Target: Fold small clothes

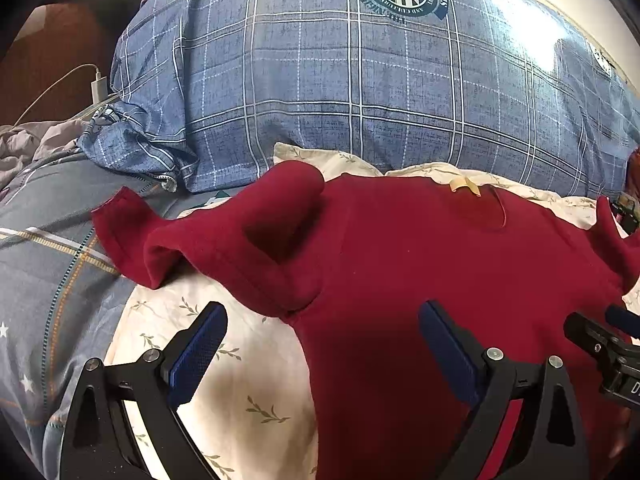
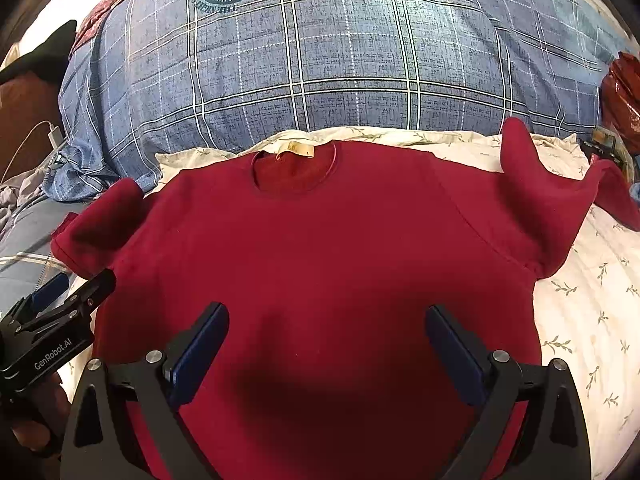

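A dark red short-sleeved shirt (image 2: 320, 240) lies flat on a cream leaf-print cloth (image 2: 580, 300), neck hole and label at the far end. Both sleeves are rumpled and stand up: one sleeve (image 1: 224, 240) at the left, the other sleeve (image 2: 552, 200) at the right. My left gripper (image 1: 322, 320) is open above the shirt's left side edge, below the armpit, holding nothing. My right gripper (image 2: 326, 320) is open over the shirt's lower middle, holding nothing. Each gripper shows at the edge of the other's view: the right gripper (image 1: 600, 332) and the left gripper (image 2: 68, 292).
A big blue plaid duvet (image 1: 360, 92) is piled just beyond the shirt. A grey plaid bed sheet (image 1: 48, 260) lies to the left. A white charger with cable (image 1: 98, 86) sits at the far left. A red bag (image 2: 620, 92) lies at the far right.
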The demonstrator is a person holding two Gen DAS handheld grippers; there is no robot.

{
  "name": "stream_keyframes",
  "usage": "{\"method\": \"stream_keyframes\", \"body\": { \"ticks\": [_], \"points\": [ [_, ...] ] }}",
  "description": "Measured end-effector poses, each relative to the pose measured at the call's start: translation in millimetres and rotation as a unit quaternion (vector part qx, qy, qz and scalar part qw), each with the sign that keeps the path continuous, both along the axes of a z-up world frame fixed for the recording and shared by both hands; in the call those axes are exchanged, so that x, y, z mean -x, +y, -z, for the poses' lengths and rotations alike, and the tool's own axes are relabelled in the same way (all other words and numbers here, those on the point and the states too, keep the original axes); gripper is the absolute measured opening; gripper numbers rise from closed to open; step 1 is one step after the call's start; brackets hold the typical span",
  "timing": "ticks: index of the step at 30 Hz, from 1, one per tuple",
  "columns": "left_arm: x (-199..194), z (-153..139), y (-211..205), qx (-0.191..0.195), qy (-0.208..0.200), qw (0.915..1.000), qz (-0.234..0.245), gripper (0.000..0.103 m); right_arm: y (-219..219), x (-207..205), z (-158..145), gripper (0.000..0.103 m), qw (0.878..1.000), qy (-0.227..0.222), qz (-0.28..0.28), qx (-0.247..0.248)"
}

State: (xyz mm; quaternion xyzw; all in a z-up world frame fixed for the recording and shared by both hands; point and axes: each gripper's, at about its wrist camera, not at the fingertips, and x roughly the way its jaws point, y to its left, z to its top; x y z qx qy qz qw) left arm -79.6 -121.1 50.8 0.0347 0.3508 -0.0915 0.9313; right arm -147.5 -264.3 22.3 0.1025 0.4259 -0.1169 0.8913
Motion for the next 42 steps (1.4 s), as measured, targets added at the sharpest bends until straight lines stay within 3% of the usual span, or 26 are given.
{"method": "stream_keyframes", "body": {
  "ticks": [15, 24, 29, 32, 42],
  "points": [
    [6, -8, -1, 0.0, -0.017, 0.9998, 0.011, 0.097, -1, -1, -2, 0.099, 1.0, 0.002, -0.001, -0.001],
    [26, -18, -1, 0.024, -0.023, 0.9988, 0.037, 0.097, 8, 24, -20, 0.099, 0.999, -0.003, -0.012, 0.031],
    [32, -18, 7, 0.039, -0.016, 0.9988, 0.024, 0.097, 15, 26, -27, 0.099, 0.999, 0.003, -0.031, 0.039],
    [31, -15, 4, 0.025, -0.017, 0.9993, 0.021, 0.097, 19, 23, -30, 0.099, 0.998, -0.008, -0.039, 0.052],
    [15, -9, -1, 0.016, -0.01, 0.9997, 0.017, 0.097, 9, -3, -2, 0.099, 1.0, -0.004, -0.014, 0.014]
  ]
}}
